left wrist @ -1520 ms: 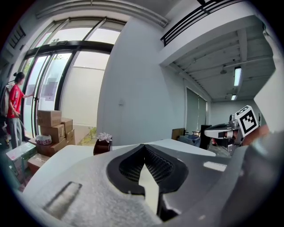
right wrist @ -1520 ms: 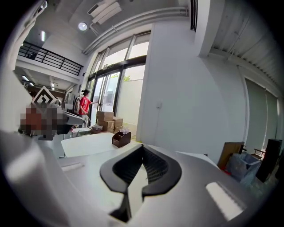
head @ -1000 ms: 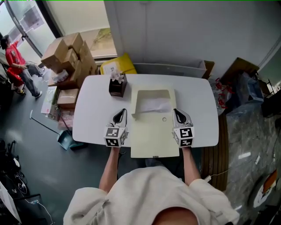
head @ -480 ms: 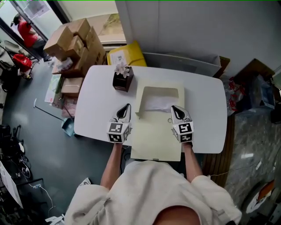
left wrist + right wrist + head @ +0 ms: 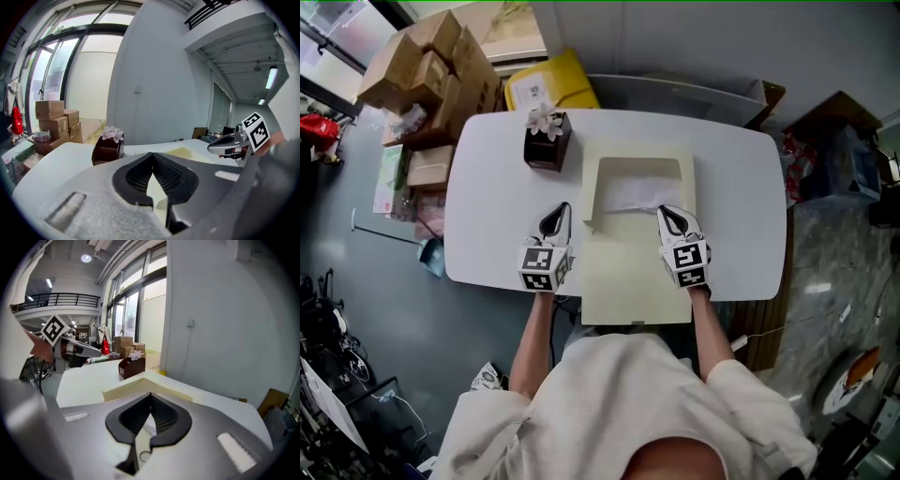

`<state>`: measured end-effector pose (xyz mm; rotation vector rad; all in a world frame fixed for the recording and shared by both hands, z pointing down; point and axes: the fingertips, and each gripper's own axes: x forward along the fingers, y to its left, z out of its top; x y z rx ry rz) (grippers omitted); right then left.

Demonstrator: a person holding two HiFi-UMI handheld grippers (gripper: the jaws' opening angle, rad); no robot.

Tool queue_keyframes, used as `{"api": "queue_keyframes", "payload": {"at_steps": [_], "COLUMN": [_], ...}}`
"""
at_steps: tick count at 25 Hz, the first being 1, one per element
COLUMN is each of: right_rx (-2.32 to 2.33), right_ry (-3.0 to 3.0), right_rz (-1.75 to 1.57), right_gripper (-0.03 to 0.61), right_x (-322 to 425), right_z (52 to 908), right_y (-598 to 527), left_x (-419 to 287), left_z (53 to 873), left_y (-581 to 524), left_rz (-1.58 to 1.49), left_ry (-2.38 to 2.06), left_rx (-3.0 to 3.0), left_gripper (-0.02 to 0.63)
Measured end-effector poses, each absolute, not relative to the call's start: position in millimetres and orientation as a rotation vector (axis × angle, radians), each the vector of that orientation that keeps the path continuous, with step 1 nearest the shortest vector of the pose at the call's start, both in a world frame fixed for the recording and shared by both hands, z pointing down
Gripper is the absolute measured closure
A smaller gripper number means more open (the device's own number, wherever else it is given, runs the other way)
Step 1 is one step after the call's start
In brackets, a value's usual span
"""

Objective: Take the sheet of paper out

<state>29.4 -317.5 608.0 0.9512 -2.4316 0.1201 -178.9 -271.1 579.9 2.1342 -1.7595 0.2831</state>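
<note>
Lining up for the grab, by my read: nothing is gripped and the paper is not yet out.

A person in a pale top is at the near edge of the white table (image 5: 497, 216), with one gripper per hand.
- **Left gripper** (image 5: 557, 219): jaws clenched tip to tip with nothing between them. It sits over bare table, just beside the envelope's left edge.
- **Right gripper** (image 5: 667, 217): jaws likewise closed and empty, over the envelope (image 5: 633, 272). Its tips are near the lower right corner of the sheet of paper (image 5: 636, 192). I can't tell whether they touch it.

The envelope is large, flat, matte cream card. A small round clasp (image 5: 144, 456) shows under the right jaws. The edge of its opening stands up a little on the left.

The sheet lies in the envelope's open mouth toward the far end. It is white, thin, slightly rumpled and mostly exposed, framed by cream card edges.

Next move, my guess:
- The right jaws need to open, come down on the sheet's near edge and pinch the paper only, not the card lip.
- The left gripper should probably pin the envelope so it doesn't slide on the smooth tabletop.
- A thin sheet will likely buckle if pulled at an angle, so pull low and straight.

Further back on the table is a dark brown square box (image 5: 547, 150) with a pale flower on top. Past the table's far left corner, plain cardboard cartons (image 5: 422, 66) are stacked on the floor.
</note>
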Motion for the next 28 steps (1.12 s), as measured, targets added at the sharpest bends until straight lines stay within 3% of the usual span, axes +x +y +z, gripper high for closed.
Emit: {"api": "queue_keyframes", "payload": {"at_steps": [28], "right_rx": [0.344], "right_ry": [-1.836], "right_rz": [-0.676], "right_gripper": [0.577], "right_x": [22.3], "right_z": [740.9], "right_y": [-288.3], "left_x": [-171.1], "left_z": [629.7], "left_y": [-262.2], "left_rz": [0.285], "left_ry": [-1.643], "left_rx": [2.111], "left_gripper": [0.612]}}
